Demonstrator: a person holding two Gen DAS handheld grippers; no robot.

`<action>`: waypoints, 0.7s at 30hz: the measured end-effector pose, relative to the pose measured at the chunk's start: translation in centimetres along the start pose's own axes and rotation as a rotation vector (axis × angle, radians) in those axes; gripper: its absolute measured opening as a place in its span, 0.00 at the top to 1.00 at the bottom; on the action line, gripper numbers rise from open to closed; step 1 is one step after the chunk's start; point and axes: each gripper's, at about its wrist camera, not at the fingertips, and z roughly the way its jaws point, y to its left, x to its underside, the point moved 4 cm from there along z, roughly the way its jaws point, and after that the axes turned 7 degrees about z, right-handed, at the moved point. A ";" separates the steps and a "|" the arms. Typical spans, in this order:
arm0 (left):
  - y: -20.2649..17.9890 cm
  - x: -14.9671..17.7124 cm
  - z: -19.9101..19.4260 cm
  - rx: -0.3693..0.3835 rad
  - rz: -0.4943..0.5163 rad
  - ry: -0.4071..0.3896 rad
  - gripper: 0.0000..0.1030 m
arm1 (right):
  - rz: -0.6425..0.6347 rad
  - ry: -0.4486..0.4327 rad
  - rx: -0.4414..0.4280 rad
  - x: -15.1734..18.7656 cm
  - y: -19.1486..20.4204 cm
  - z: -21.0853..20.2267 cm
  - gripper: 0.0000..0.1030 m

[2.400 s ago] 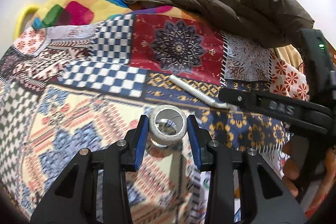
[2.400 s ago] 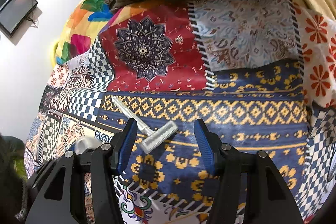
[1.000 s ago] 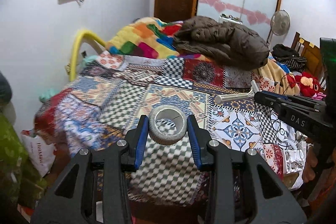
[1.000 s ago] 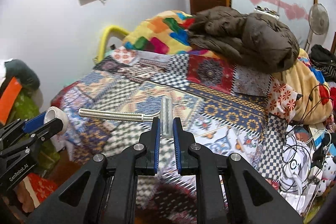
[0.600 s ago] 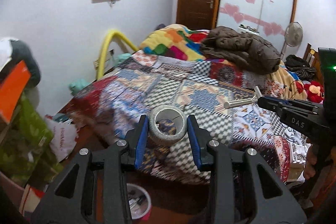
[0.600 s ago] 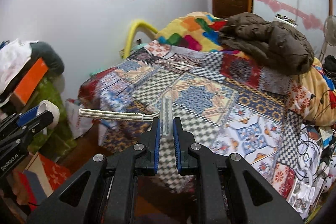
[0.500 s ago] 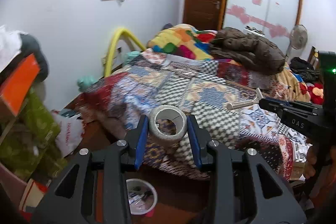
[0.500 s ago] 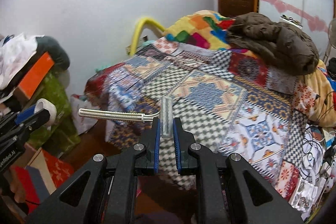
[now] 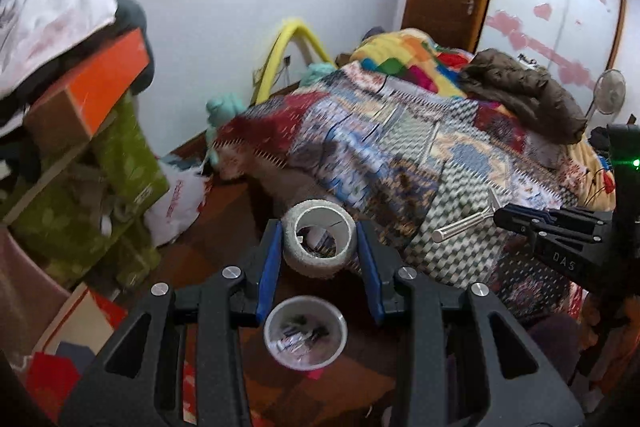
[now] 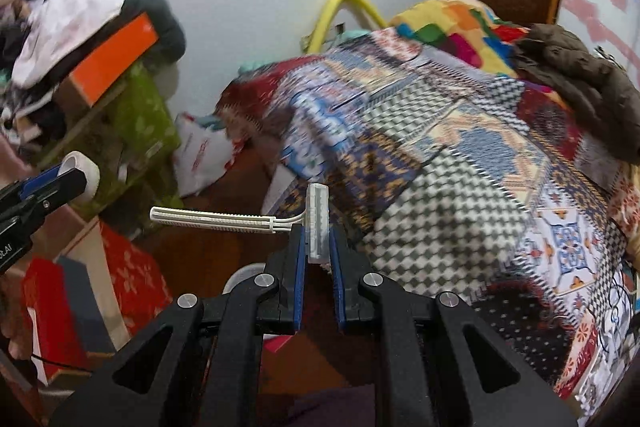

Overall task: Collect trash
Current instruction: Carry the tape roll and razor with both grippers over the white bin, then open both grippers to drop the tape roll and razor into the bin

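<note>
moved: since half a second ago both my grippers have swung left off the bed toward the floor; the bin now sits below my left fingers and has grown larger in view.
bed (image 9: 420, 155): fills the right half of both views, covered by a patchwork quilt (image 10: 460, 163), blurred.
jacket (image 9: 528, 95): brown, heaped at the far end of the bed.
boxes (image 9: 80, 147): green and orange, stacked at the left with clothes on top; a white bag (image 9: 176, 203) lies on the floor beside them.
bin (image 9: 305, 337): small white cup-shaped bin on the brown floor, open top, wrappers inside; in the left view it shows between my left fingers, below the tape.
left gripper (image 9: 319, 247): clamped on the tape (image 9: 319, 245), a grey roll with its hole facing the camera, held in the air above the bin; in the right view it shows at the left edge (image 10: 60, 183).
right gripper (image 10: 318, 247): closed on the razor (image 10: 317, 227), pinching its head upright; the white handle sticks out to the left, level. in the left view it is at the right edge (image 9: 500, 215), razor handle pointing left.
</note>
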 end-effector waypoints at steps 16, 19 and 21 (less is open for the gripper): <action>5.3 8.0 5.9 -0.023 -0.115 0.223 0.64 | -0.122 0.281 -0.043 5.6 7.3 11.7 0.89; 5.9 9.0 6.8 -0.020 -0.141 0.251 0.64 | -0.132 0.321 -0.065 5.9 8.3 13.2 0.89; 6.0 9.5 7.6 -0.020 -0.150 0.275 0.64 | -0.139 0.341 -0.076 5.9 8.9 14.0 0.89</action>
